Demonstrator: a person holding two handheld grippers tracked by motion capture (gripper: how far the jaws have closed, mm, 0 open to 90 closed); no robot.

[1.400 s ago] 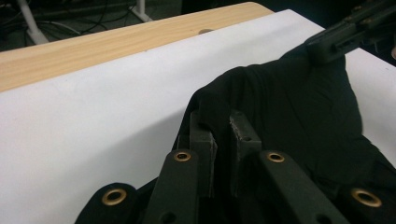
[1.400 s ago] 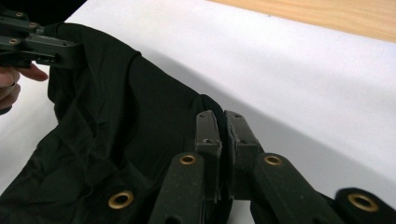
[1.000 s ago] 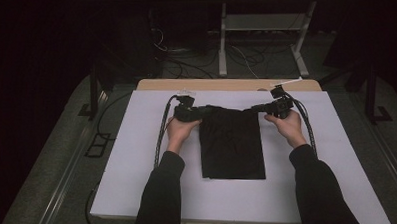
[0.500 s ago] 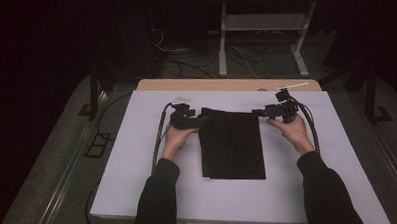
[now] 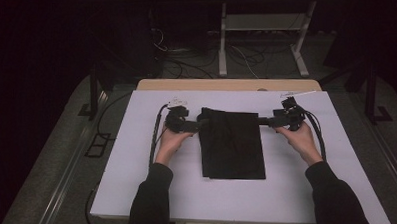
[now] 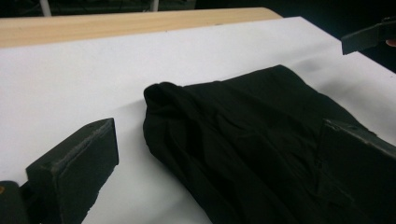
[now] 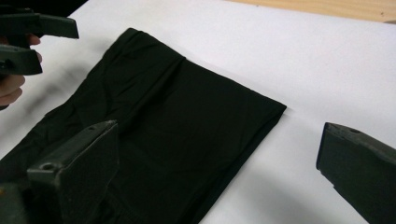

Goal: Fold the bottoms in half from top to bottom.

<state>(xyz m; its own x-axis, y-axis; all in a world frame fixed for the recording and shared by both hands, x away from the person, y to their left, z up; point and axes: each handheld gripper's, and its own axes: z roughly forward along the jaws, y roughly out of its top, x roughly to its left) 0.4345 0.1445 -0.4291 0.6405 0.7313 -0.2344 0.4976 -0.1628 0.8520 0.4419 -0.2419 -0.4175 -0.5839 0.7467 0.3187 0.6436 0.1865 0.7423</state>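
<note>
A black cloth (image 5: pixel 231 143), folded into a long rectangle, lies flat on the white sheet (image 5: pixel 133 190) covering the table. My left gripper (image 5: pixel 200 124) rests at the cloth's far left corner and my right gripper (image 5: pixel 262 120) at its far right corner, each pointing inward. Both have just been opening their jaws. In the left gripper view the cloth's corner (image 6: pixel 224 135) lies loose between the wide jaws of the left gripper (image 6: pixel 215 168). The right gripper (image 7: pixel 219 172) stands just as wide over the cloth (image 7: pixel 177 121), with no pad pressing on it.
The wooden table top (image 5: pixel 227 85) shows beyond the sheet's far edge. Behind it on the dark floor are a metal stand (image 5: pixel 262 29) and loose cables (image 5: pixel 238 56). Bare white sheet lies on both sides of the cloth and in front of it.
Both grippers opened and let go of the cloth's far corners. The hands slid apart, the left one leftward and the right one rightward. The cloth stays flat.
</note>
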